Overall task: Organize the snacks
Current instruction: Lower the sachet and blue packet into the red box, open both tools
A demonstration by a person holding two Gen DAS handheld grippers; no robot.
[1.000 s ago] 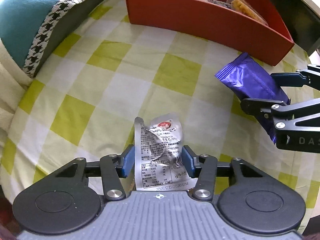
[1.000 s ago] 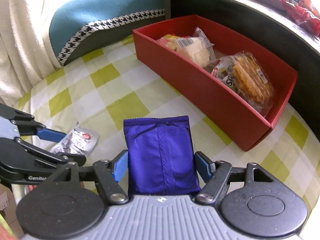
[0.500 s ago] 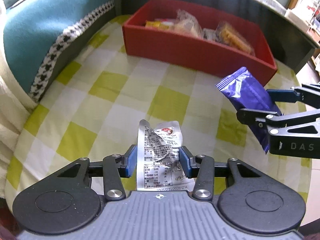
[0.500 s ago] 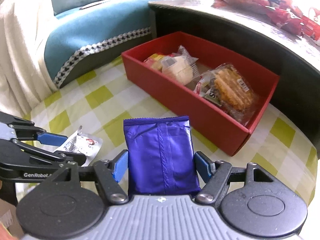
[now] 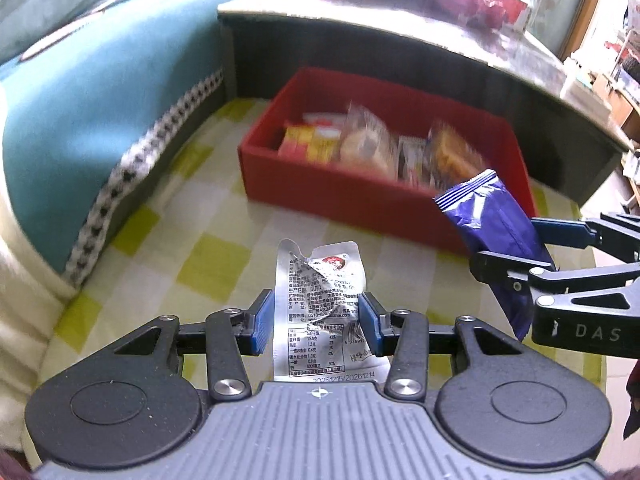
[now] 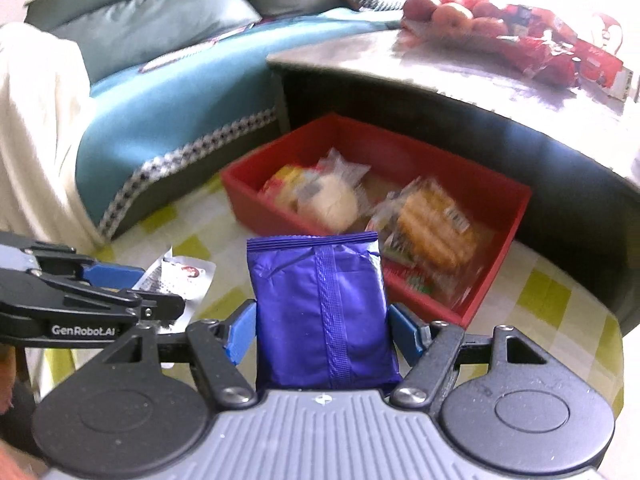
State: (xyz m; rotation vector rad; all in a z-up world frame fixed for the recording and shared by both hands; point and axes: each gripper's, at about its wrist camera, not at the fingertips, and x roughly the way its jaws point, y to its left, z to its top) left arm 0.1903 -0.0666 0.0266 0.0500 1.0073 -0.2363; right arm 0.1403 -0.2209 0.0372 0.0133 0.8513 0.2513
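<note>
We note both tools lifted clear of the checked cloth [image 5: 208, 264]; the left tool [image 5: 316, 322] has just been closing, pinching the silver packet [image 5: 320, 304].

The snack box [image 5: 352, 200] sits on the checked tablecloth [image 5: 224, 256] near its far edge, against the low table [image 6: 460, 92]; the sofa [image 5: 80, 92] runs along the left.

I count two grippers: my left gripper [image 5: 316, 322] and my right gripper [image 6: 322, 334]. Each carries one packet: one silver packet [image 5: 320, 304] and one purple packet [image 6: 322, 312]. There is one red box [image 6: 500, 240], with about four or five wrapped snacks inside, too blurred to number exactly.
</note>
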